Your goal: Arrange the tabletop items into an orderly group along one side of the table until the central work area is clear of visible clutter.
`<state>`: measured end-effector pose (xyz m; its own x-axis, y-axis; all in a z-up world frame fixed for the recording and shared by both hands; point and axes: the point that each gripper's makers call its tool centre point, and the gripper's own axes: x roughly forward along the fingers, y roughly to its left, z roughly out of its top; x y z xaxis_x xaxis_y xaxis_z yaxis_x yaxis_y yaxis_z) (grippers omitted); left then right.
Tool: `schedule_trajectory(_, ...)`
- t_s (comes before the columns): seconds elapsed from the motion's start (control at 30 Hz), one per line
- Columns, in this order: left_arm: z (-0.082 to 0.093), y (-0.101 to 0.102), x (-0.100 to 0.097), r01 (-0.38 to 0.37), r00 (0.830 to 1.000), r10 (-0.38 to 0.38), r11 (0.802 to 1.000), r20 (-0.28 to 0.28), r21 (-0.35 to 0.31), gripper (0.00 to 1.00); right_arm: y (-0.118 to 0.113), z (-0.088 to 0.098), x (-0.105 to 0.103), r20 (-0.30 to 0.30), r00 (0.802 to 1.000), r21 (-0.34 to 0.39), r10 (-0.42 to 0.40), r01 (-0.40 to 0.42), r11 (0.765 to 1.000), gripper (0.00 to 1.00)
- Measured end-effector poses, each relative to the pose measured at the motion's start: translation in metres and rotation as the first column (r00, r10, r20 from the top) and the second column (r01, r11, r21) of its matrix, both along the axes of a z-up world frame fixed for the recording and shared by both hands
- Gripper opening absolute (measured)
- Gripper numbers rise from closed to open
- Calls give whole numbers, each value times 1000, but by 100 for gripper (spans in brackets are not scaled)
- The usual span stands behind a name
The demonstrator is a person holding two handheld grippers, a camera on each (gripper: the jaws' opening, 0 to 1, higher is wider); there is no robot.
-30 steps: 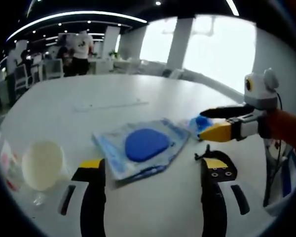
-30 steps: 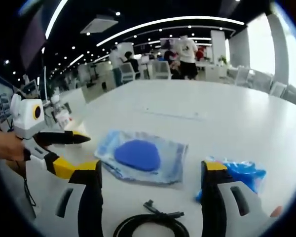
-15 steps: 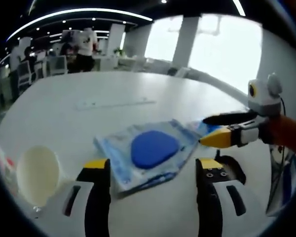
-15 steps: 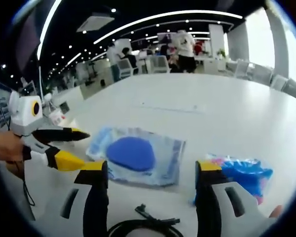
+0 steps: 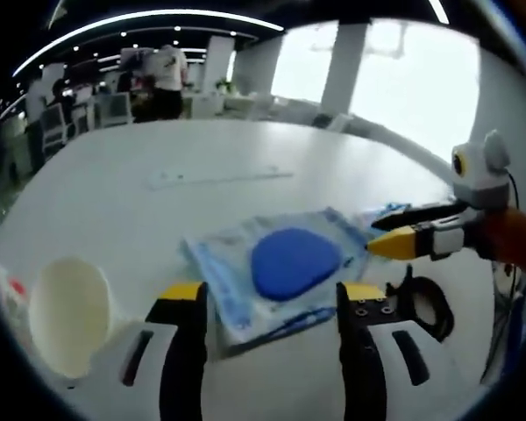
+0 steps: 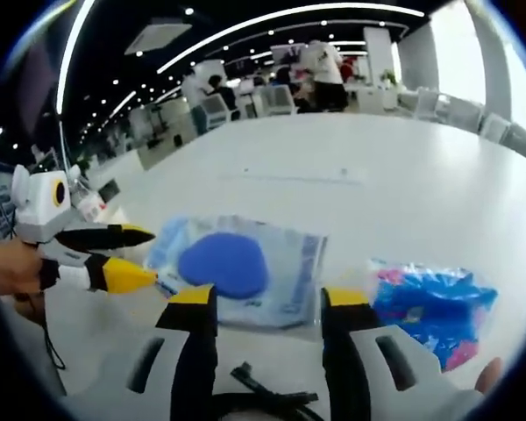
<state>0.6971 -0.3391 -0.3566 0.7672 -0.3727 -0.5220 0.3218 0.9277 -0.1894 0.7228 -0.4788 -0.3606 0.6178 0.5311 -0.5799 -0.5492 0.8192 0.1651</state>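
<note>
We judge the main risk to be both hand-held grippers converging on the same clear packet with the blue pad (image 5: 285, 267) (image 6: 237, 267): if the two pull at once, the thin film could tear or slide off unevenly. A second risk is the black cable (image 6: 263, 399) lying just below the right hand-held gripper (image 6: 267, 303); it could snag a jaw.

Left hand-held gripper (image 5: 267, 294): jaws parted, holding nothing, tips at the packet's near edge; we cannot tell if they touch it. A pale round cup (image 5: 68, 311) sits to its left on the table (image 5: 158, 149). Right hand-held gripper: jaws parted, empty, the packet just ahead between them, a crumpled blue wrapper (image 6: 430, 303) to its right. Items sit mid-table, not yet grouped to one side.
</note>
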Motion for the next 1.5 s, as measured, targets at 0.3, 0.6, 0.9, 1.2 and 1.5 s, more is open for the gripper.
schedule_trajectory(0.3, -11, 4, 3, -31, 999, 32, 999, -39, 16, 47, -1, -5, 4, -15, 1000, -6, -8, 8, 1000, 38)
schedule_trajectory(0.6, -16, 7, 5, -42, 998, 44, 999, -53, 33, 42, -5, -8, 8, -23, 1000, -12, -20, 19, 1000, 31)
schedule_trajectory(0.9, -16, 9, 7, -44, 997, 46, 998, -55, 43, 38, -9, -10, 14, -31, 998, -18, -58, 58, 998, 29)
schedule_trajectory(1.2, -17, 10, 10, -54, 997, 56, 998, -61, 43, 35, -15, -21, 15, -60, 996, -56, -72, 68, 996, 18)
schedule_trajectory(1.5, -21, 16, 9, -78, 992, 82, 996, -93, 45, 16, -19, -22, 15, -61, 996, -68, -68, 64, 996, 11)
